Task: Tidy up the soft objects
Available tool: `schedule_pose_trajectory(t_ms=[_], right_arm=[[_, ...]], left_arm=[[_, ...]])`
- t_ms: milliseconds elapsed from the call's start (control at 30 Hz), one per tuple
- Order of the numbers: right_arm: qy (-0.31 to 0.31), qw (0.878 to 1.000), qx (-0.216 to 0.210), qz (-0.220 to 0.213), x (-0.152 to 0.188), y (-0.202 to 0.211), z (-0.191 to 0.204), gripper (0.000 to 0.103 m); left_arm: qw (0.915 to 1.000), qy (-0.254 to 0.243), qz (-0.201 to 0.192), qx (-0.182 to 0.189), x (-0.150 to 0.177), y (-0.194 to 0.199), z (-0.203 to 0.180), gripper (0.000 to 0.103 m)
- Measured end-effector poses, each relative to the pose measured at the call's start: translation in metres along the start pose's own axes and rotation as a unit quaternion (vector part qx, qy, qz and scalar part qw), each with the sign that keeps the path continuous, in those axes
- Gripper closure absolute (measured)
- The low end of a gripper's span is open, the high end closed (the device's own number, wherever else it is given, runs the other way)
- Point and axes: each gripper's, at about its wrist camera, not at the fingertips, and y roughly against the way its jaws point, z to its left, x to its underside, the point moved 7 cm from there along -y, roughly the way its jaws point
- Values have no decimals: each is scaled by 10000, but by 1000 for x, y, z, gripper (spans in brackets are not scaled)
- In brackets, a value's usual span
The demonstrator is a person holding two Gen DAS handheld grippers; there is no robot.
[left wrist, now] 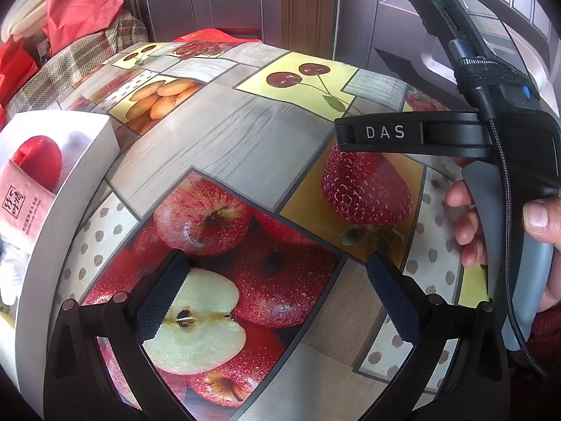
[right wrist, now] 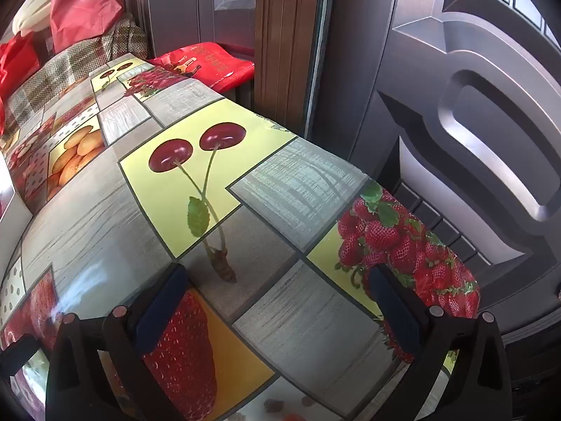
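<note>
The left gripper [left wrist: 277,266], a black two-finger tool with dark blue textured pads, is hanging wide apart over the table with nothing between its fingers. The right gripper [right wrist: 277,280] is spread just as wide and just as bare; in the left wrist view I am seeing its black handle and the person's right hand [left wrist: 505,231] wrapped around the grey trigger.

The soft things appear to be sitting in the white cardboard box [left wrist: 70,189] at the table's left edge: a red rounded soft item [left wrist: 36,159], a pink tissue packet with printed characters [left wrist: 22,210], and something white and crumpled [left wrist: 12,266] lower down. Nothing soft is lying loose on the tabletop in either view, so I would judge the sorting to be largely finished, or else the remaining pieces are out of sight.

The glossy oilcloth printed with apples, strawberries and cherries [left wrist: 228,140] is covering the table. Beyond it, a checked woven fabric [right wrist: 70,59] and red bags [right wrist: 80,7] are piling up by the dark panelled metal door [right wrist: 455,105].
</note>
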Motion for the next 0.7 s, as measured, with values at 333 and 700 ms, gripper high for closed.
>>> schedule_pose_trajectory(t_ms=[333, 700], right_arm=[[9, 10000, 8, 1, 0, 0, 0, 0], [45, 10000, -15, 5, 0, -1, 3, 0]], left_arm=[[10000, 5, 6, 6, 0, 0, 0, 1], [10000, 5, 3, 8, 0, 0, 0, 1]])
